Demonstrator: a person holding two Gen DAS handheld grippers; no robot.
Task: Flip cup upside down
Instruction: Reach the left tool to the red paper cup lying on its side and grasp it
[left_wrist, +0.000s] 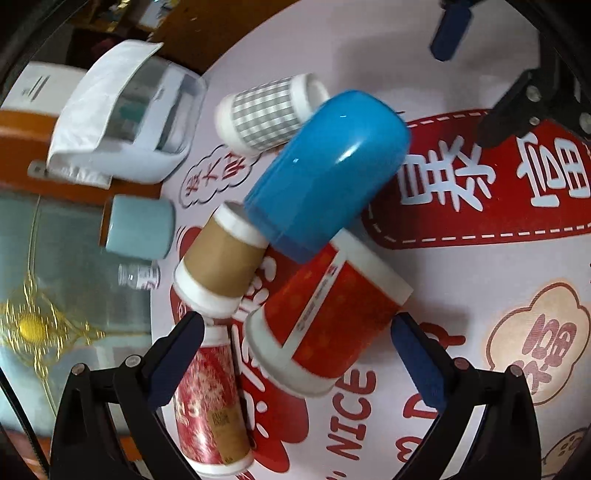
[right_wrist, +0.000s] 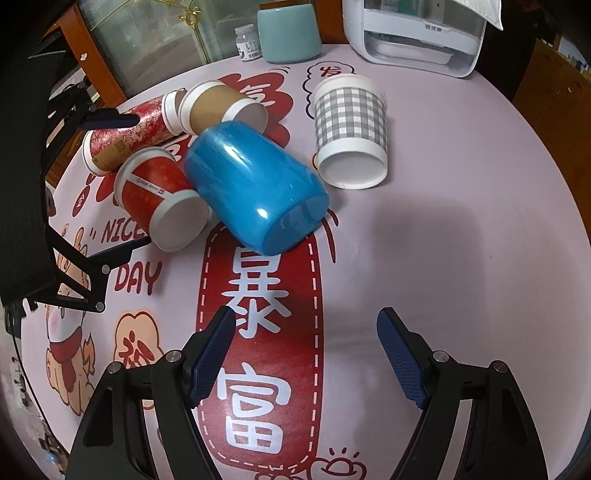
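Observation:
A blue plastic cup (left_wrist: 328, 173) lies on its side on top of other cups; it also shows in the right wrist view (right_wrist: 255, 184). A red dotted paper cup (left_wrist: 325, 321) lies on its side between the fingers of my open left gripper (left_wrist: 299, 354), not clamped. A brown paper cup (left_wrist: 221, 258), a red patterned cup (left_wrist: 210, 406) and a grey checked cup (left_wrist: 266, 110) also lie on their sides. My right gripper (right_wrist: 306, 358) is open and empty, hovering over the table in front of the blue cup.
The round table (right_wrist: 461, 258) has a pink cloth with red characters. A white appliance (right_wrist: 417, 33), a pale blue jar (right_wrist: 288, 29) and a small glass bottle (right_wrist: 247, 42) stand at its far edge. A wooden cabinet with glass is behind.

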